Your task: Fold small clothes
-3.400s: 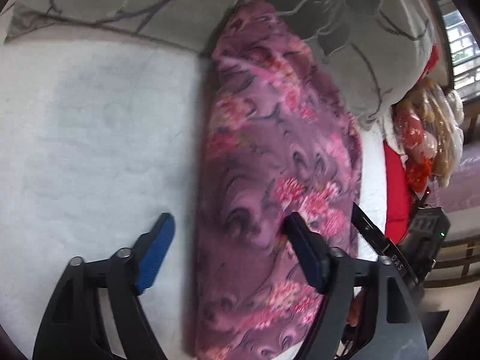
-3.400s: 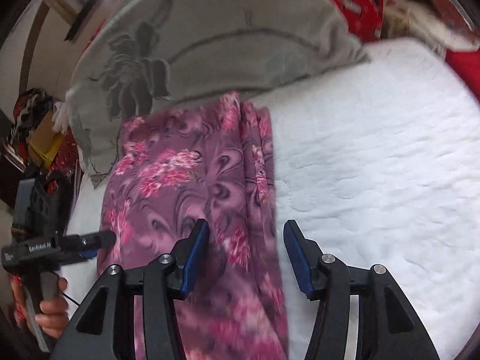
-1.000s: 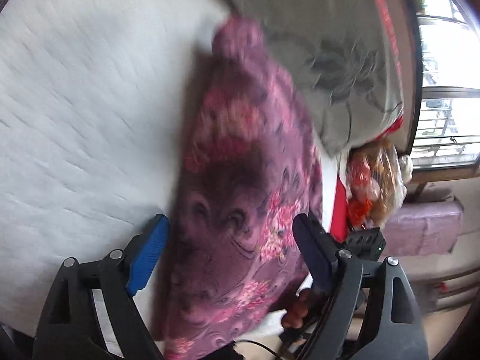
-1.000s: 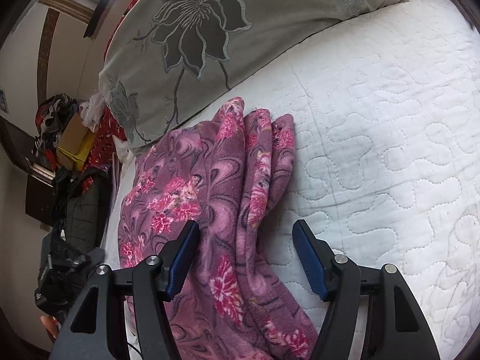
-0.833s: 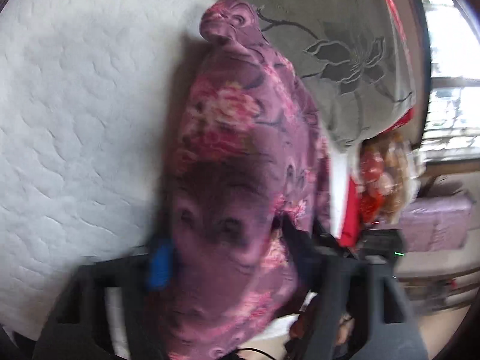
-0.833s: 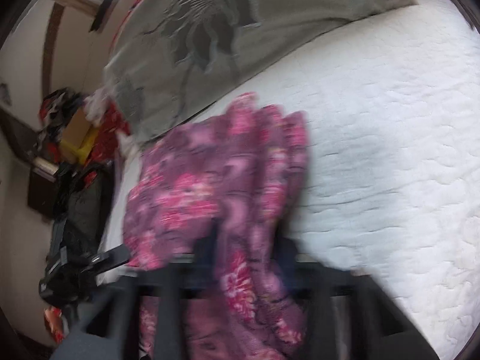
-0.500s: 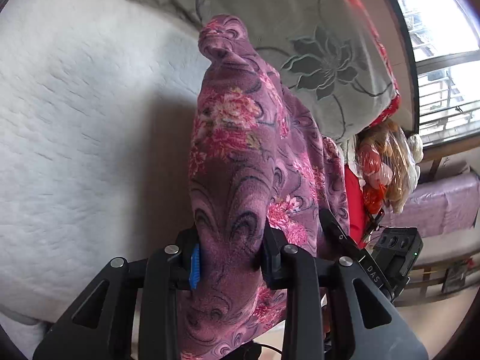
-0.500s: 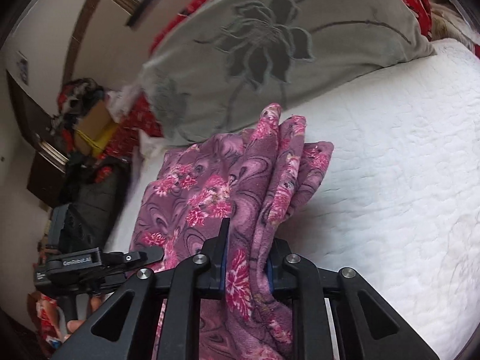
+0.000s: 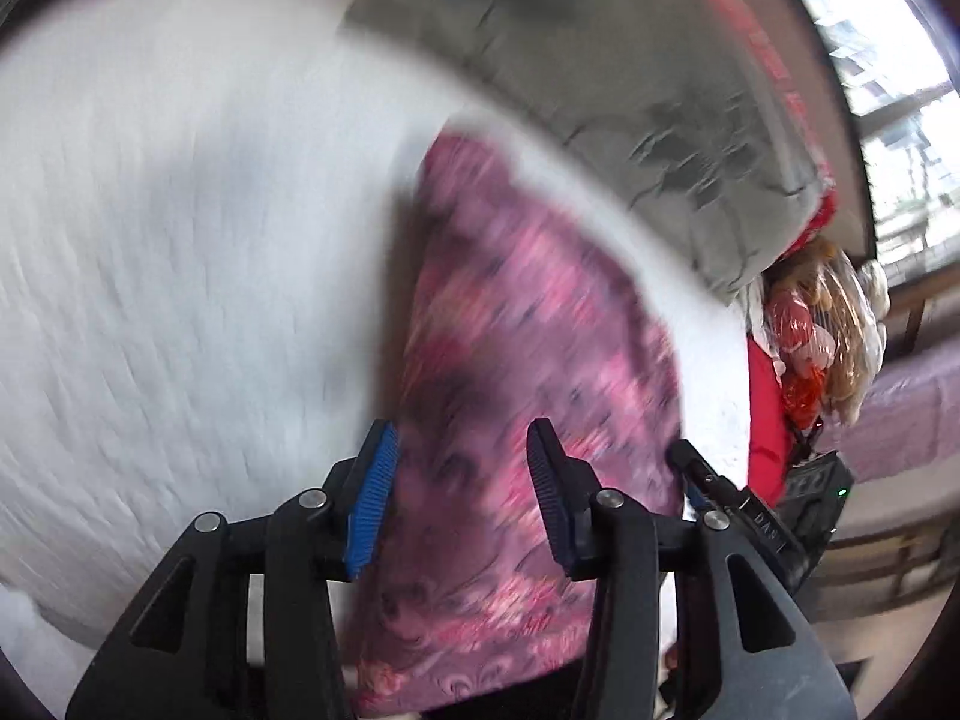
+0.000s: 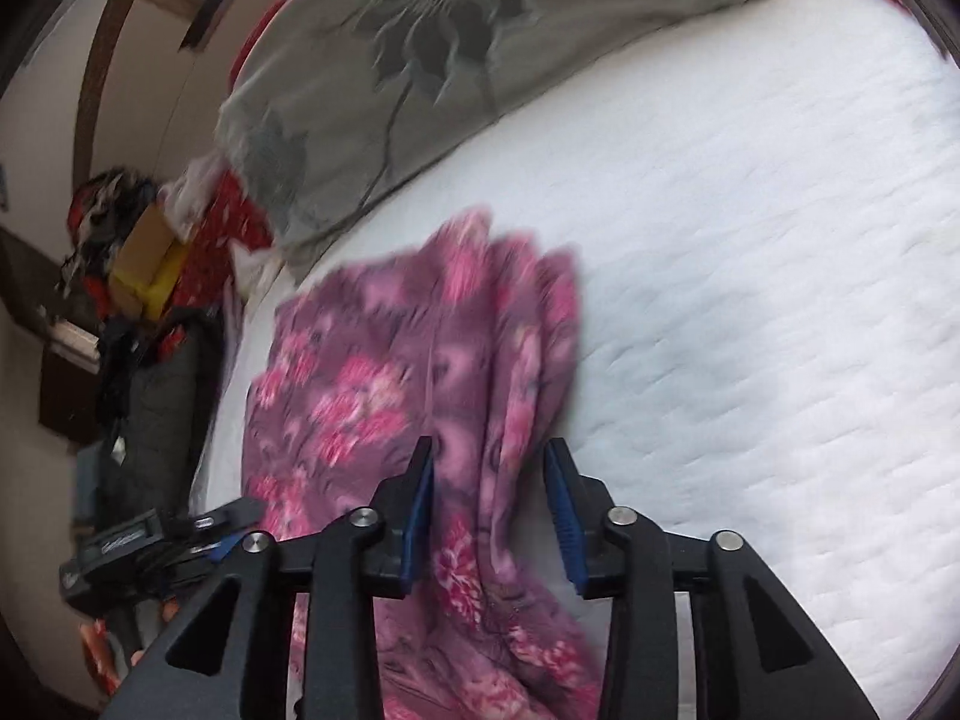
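A purple garment with pink flowers (image 9: 516,360) lies folded lengthwise on the white quilted bed (image 9: 180,240), its near end hanging over the bed edge. My left gripper (image 9: 459,480) is half open, its blue pads either side of the cloth's near left part. In the right wrist view the same garment (image 10: 384,384) lies bunched in ridges along its right side. My right gripper (image 10: 489,504) is half open too, straddling those ridges. Each gripper shows in the other's view: the right one (image 9: 738,510), the left one (image 10: 168,534). Both views are motion-blurred.
A grey pillow with a dark flower print (image 10: 456,60) lies across the far side of the bed, just beyond the garment. Red bedding and bagged toys (image 9: 810,324) sit off the bed's side by a window. A cluttered dark bag and boxes (image 10: 138,312) stand beside the bed.
Both grippers closed on the garment's near end half a second ago and lifted it; now both have opened and the cloth lies lower and shorter, away from the pillow.
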`<action>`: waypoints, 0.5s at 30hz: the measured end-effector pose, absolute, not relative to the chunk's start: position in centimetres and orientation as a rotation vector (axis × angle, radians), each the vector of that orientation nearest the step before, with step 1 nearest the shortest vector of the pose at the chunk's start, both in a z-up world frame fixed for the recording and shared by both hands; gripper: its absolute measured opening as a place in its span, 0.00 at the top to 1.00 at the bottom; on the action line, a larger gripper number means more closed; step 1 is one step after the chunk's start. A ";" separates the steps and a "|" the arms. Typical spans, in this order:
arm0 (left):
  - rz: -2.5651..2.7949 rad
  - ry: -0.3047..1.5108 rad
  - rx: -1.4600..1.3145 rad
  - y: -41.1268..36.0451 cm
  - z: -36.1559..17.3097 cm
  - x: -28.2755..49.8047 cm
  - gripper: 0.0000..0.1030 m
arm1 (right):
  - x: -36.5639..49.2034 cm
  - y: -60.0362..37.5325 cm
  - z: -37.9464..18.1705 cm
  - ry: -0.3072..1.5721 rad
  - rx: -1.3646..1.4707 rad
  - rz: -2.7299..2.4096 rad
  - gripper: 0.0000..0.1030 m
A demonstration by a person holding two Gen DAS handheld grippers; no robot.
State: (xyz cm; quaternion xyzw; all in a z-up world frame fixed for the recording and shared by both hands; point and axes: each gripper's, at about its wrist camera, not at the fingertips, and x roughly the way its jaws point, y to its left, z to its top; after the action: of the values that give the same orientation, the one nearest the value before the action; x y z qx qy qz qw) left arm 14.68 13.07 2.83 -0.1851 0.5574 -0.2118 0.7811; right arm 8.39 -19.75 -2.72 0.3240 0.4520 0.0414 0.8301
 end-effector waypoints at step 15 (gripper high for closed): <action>-0.326 1.208 -0.063 4.9 -0.7 22.6 0.40 | 16.5 -17.6 -3.6 0.900 0.333 0.116 1.00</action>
State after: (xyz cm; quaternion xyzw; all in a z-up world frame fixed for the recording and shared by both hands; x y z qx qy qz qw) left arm 22.62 4.89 -0.70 -0.0296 0.5651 -0.1526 0.8102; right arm 16.47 -17.63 -3.61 0.1603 0.4325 0.0558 0.8855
